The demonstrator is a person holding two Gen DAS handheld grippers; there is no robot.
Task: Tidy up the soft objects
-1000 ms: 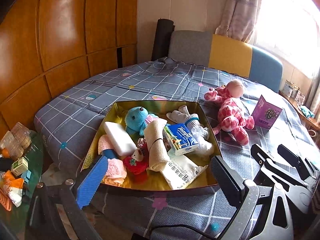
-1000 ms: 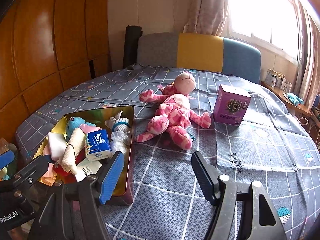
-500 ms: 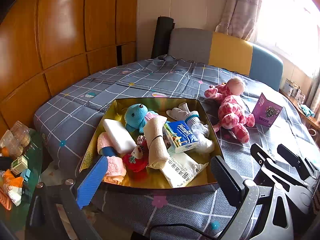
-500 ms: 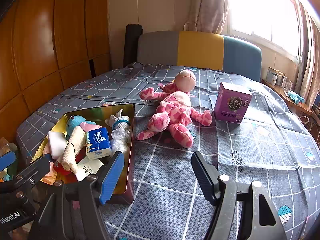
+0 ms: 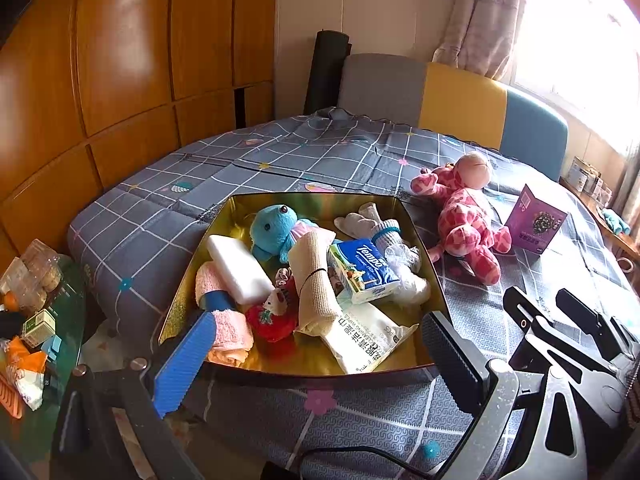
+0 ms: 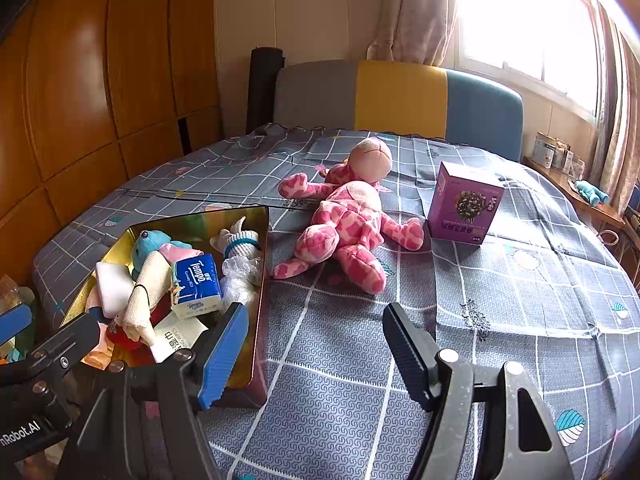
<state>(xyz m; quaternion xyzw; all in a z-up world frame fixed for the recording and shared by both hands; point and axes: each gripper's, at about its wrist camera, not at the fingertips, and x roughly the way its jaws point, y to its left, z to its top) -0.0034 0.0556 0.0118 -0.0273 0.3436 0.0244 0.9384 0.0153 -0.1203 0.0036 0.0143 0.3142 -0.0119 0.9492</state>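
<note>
A gold tray [image 5: 434, 276] [image 6: 262, 280] on the bed holds a blue plush [image 5: 274, 230], a white sponge [image 5: 238, 268], pink towels [image 5: 228, 330], a beige roll [image 5: 314, 280], a Tempo tissue pack [image 5: 362, 270] [image 6: 196, 280], socks and a wipes pack [image 5: 362, 336]. A pink giraffe plush [image 5: 466, 216] [image 6: 348, 220] lies on the bedspread right of the tray. My left gripper [image 5: 316, 360] is open and empty at the tray's near edge. My right gripper [image 6: 316, 348] is open and empty over the bedspread, short of the giraffe.
A purple box [image 6: 464, 202] [image 5: 534, 220] stands right of the giraffe. A grey, yellow and blue headboard [image 6: 400, 96] backs the bed. Wooden wardrobe panels [image 5: 120, 60] fill the left. A glass side table with clutter [image 5: 28, 312] stands at lower left.
Both grippers have drawn back and risen slightly, so the tray and giraffe sit a little lower and farther in view. Nothing was grasped or moved.
</note>
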